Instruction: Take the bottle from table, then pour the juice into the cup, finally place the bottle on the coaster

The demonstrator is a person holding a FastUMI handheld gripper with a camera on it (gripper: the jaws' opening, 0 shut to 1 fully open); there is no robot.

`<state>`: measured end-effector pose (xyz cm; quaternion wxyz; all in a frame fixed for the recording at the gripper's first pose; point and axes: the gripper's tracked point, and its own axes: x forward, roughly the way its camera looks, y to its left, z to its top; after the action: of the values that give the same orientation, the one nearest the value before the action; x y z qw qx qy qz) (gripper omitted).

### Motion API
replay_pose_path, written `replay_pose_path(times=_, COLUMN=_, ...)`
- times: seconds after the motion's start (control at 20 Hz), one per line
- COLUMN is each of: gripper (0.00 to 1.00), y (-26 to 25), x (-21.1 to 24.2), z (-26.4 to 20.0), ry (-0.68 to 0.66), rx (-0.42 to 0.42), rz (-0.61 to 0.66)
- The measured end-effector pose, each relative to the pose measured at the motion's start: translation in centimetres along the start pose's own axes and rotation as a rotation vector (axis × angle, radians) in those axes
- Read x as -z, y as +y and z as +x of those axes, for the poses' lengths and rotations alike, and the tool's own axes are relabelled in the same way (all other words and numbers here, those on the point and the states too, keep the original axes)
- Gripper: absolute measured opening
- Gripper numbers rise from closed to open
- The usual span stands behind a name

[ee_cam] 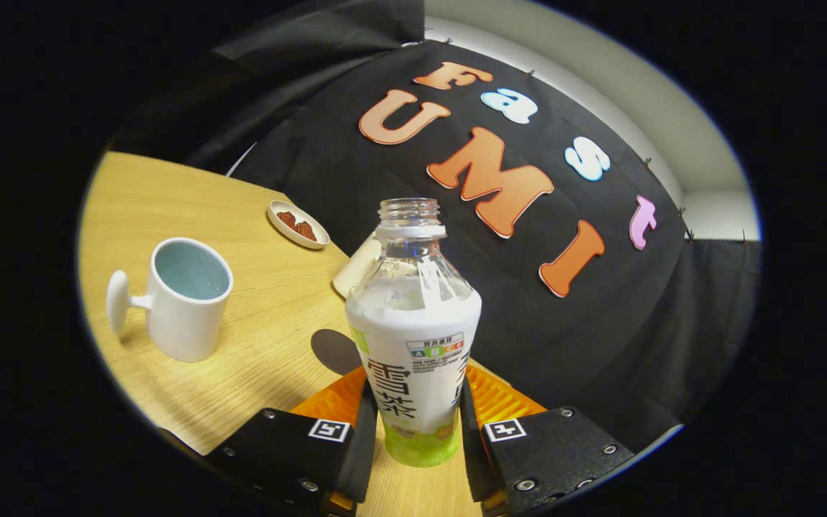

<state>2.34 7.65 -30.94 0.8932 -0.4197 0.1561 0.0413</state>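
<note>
**Bottle pinched between the fingers, cup and coaster on the table**

The hand-held gripper has its two fingers pressed against the lower sides of a clear plastic bottle with a white and green label. One finger touches the bottle on the left side and the other one touches it on the right side, so the bottle is pinched between them. The bottle has no cap; its threaded neck is open at the top. The upper part is transparent, and I cannot tell how much liquid is inside. Its green bottom shows between the fingers above the light wooden table, but I cannot tell if it touches the table or is lifted a little. The whole view is tilted, so I also cannot say if the bottle stands exactly upright.

To the left of the bottle, well apart from it, stands a white ceramic cup with a pale blue inside. Its handle points to the left. The cup is upright and looks empty.

A dark brown round flat coaster lies on the table just beside the bottle, on its left, partly hidden behind the bottle and the left finger.

Beyond the cup, near the far edge of the table, lies a small white oval dish with some reddish-brown pieces in it. Behind the bottle's shoulder a pale beige flat object is partly visible; I cannot tell what it is.
</note>
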Motion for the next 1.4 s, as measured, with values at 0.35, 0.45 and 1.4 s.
replay_pose_path(times=0.35, gripper=0.53, y=0.4, x=-1.8, z=0.4, ry=-0.080, rx=0.080, rz=-0.287)
replay_pose_path(times=0.45, gripper=0.53, y=1.0, x=-2.3, z=0.5, ry=-0.094, rx=0.079, rz=-0.332)
replay_pose_path(times=1.4, gripper=0.53, y=3.8, x=-4.6, z=1.1, ry=-0.219, rx=0.148, rz=-0.751)
